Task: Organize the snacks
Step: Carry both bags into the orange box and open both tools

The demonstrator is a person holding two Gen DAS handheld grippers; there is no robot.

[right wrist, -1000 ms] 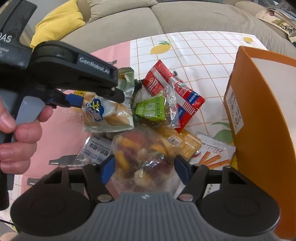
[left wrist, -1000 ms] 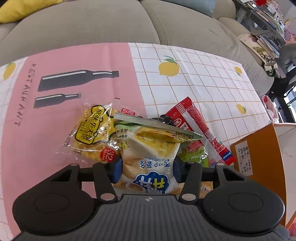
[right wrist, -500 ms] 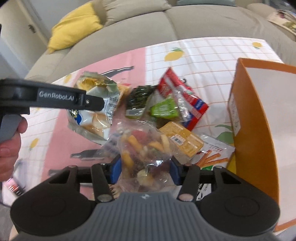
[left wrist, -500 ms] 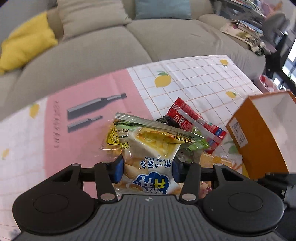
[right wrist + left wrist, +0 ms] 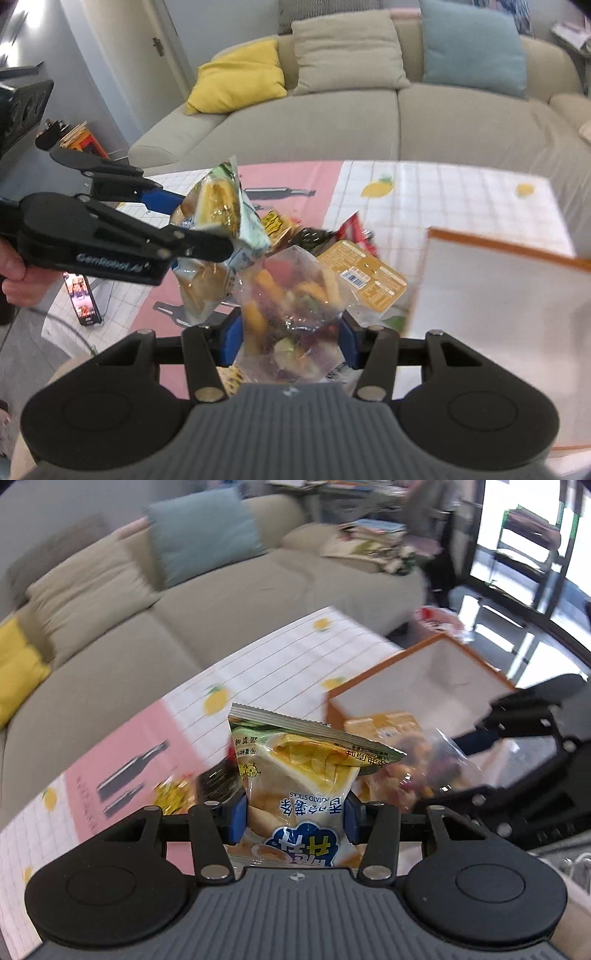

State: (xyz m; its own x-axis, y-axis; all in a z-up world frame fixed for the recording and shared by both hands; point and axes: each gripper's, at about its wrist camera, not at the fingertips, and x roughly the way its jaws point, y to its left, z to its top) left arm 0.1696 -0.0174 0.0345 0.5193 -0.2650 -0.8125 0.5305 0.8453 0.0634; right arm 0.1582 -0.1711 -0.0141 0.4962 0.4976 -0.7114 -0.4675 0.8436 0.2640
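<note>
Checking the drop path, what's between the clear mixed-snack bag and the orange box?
In the right wrist view, a flat orange-yellow packet lies between the clear mixed-snack bag and the orange box.

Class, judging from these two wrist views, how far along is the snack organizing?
Done: nothing visibly packed; the orange box shows no snacks inside. In hand: the left tool grips a potato sticks bag; the right tool grips a clear mixed-snack bag. Left: a yellow packet and others.
</note>
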